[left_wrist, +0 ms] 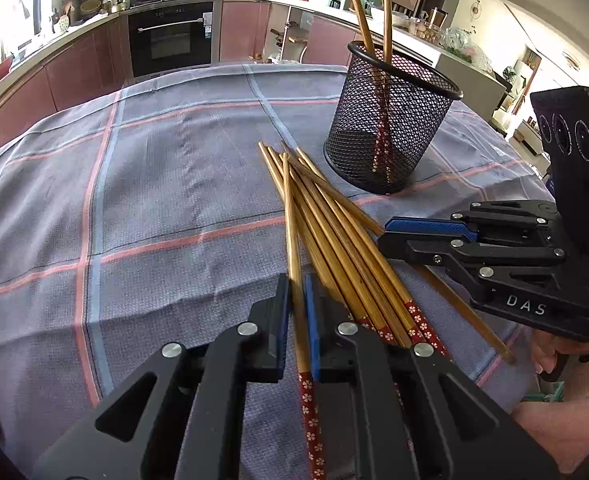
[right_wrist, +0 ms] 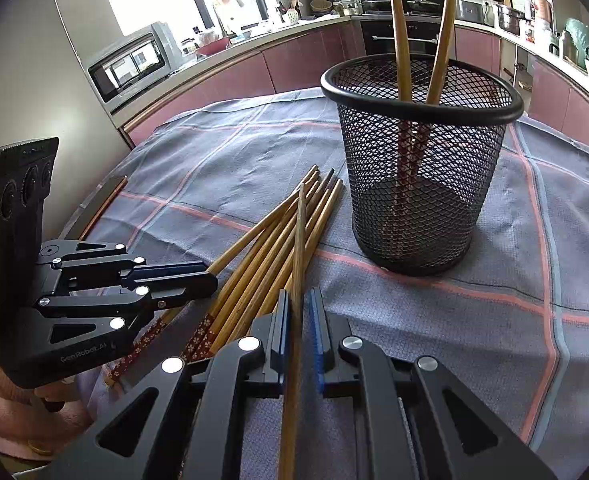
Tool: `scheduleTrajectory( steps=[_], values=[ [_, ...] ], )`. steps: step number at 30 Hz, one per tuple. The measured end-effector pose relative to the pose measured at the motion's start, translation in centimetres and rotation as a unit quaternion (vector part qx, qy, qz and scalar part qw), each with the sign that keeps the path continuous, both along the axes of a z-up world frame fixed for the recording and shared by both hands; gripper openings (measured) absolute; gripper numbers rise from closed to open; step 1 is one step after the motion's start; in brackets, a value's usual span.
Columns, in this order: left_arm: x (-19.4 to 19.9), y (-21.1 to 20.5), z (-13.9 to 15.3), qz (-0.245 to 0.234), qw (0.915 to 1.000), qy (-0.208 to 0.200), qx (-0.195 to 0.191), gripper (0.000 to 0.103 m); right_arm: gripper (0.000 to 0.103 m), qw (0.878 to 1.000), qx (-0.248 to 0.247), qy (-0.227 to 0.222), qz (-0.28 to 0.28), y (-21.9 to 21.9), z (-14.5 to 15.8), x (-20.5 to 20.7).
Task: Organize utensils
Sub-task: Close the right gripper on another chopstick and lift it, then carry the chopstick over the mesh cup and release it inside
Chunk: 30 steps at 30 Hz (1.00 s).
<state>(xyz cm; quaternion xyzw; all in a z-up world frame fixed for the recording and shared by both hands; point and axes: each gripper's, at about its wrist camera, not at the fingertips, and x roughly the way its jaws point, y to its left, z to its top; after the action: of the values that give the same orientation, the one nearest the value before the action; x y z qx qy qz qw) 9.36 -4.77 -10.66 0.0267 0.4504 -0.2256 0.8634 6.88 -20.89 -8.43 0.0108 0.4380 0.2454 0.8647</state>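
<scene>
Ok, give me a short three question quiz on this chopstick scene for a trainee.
1. True or false: the black wire-mesh cup lies tipped over.
2. How many bamboo chopsticks with red flowered ends stand in that cup?
3. What does each claw hold? A) nothing B) one chopstick C) the cup

Key:
1. False: it stands upright on the blue-grey checked cloth.
2. Two.
3. B: the left claw and the right claw are each shut on one chopstick from the loose pile.
</scene>
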Motion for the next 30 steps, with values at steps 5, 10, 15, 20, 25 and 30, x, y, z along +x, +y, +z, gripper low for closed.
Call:
scheduleTrajectory(
  steps=[5, 10, 15, 20, 25, 30],
  values=[
    [1.3, -0.1, 0.0, -0.009, 0.9999, 0.007, -0.009, 0.014, 0.007, 1.0, 0.007, 0.004, 0.003, -0.2, -0.2, 0.1],
    [2.0, -0.1, 0.0, 0.004, 0.9999, 0.012, -0.011, 0.008, 0.006, 1.0, 0.018, -0.009, 0.004, -0.5, 0.5, -0.3],
    [1.3, 0.2, 1.2, 0.01, 0.9997, -0.002, -0.022, 0.007, 0.006, 0.999, 0.031, -0.04, 0.009, -1.3, 2.5, -1.2],
    [0.0, 0.7, 4.6, -0.008, 0.9979, -0.033, -0.055, 0.007, 0.006, 0.995, 0.055, -0.079, 0.006, -2.8, 5.5, -2.1],
    [-1.1, 1.1, 8.7, -0.024, 0.9924, -0.07, -0.098, 0.007, 0.006, 0.99, 0.078, -0.117, -0.011, -4.8, 8.1, -2.6],
    [-2.1, 1.6, 12.2, -0.037, 0.9853, -0.1, -0.134, 0.007, 0.006, 0.984, 0.09, -0.15, -0.026, -6.5, 10.2, -2.7]
  ],
)
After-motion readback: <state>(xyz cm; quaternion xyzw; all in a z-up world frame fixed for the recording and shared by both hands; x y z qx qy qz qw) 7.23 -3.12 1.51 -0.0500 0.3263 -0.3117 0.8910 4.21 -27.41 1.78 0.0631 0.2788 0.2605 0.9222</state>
